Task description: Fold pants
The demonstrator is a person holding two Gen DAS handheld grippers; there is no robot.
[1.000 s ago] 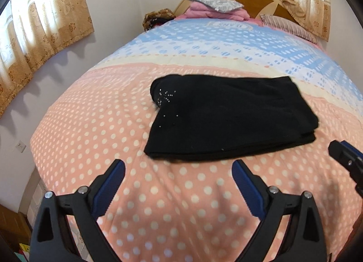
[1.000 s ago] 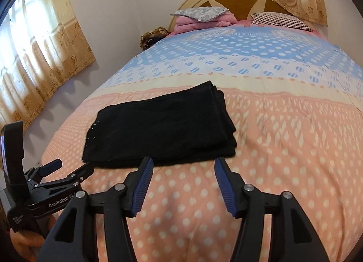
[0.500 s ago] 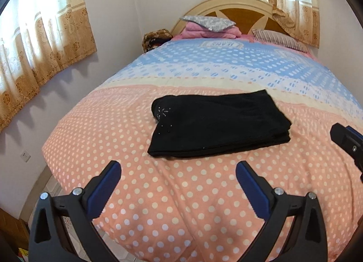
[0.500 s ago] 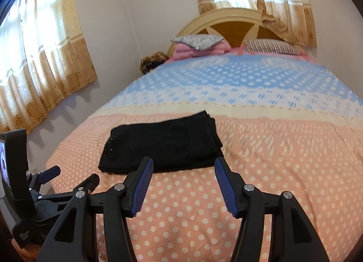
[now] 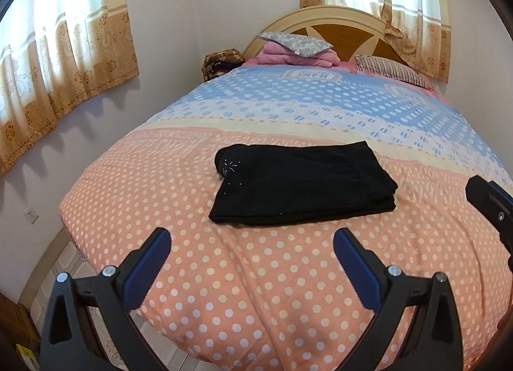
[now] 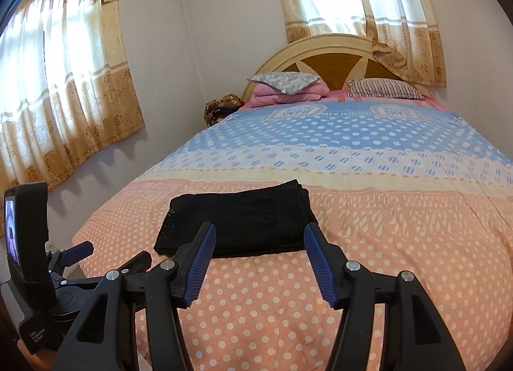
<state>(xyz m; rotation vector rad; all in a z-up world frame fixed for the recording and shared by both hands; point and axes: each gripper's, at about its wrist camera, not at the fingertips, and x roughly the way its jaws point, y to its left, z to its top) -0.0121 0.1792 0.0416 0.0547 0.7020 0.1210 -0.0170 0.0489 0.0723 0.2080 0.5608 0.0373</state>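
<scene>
Pants folded, both my grippers clear of them

The black fabric pants [image 5: 301, 185] lie as a flat layered rectangle on the pink polka-dot quilt [image 5: 256, 290], just ahead of my left gripper [image 5: 251, 258], whose jaws have just been opening and stand wide, empty. My right gripper [image 6: 258, 262] is parted too, holding nothing. I judge folding done, nothing left.

Left tongs [image 5: 251, 244], bottom of frame: black arms, blue ribbed pads, silver screws. Right tongs [image 6: 259, 255] match them.
</scene>
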